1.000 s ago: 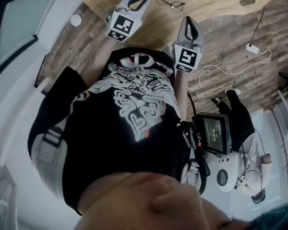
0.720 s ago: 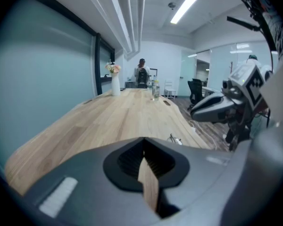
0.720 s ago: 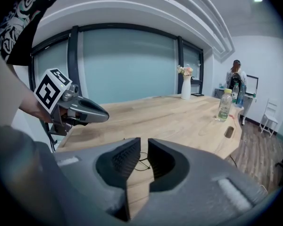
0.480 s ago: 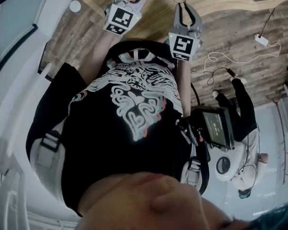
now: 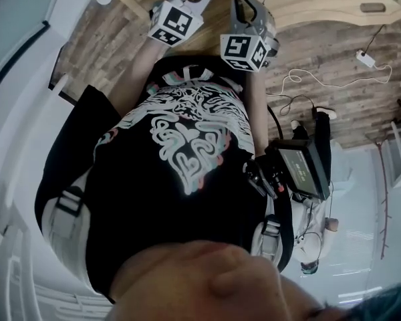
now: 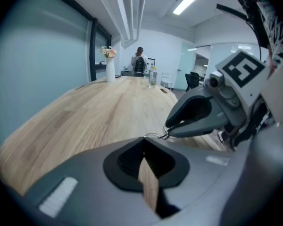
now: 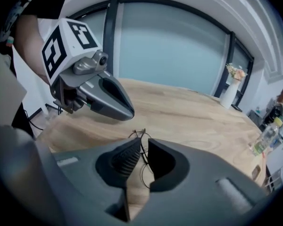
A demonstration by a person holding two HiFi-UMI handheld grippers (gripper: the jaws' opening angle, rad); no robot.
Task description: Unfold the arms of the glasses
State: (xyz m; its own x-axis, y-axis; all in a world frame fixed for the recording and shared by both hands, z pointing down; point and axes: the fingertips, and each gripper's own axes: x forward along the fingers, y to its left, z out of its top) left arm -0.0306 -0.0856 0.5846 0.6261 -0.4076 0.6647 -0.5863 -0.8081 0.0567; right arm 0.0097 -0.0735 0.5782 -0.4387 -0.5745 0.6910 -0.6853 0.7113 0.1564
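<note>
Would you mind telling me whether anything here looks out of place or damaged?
Nothing stands out. The glasses show no visible damage; their wire frame sits pinched between the jaws of the right gripper over the wooden table, and the left gripper is shut close by.

Pale wooden table with glasses, far flower vase, bottle

Wooden table, flower vase, perhaps bottles
</note>
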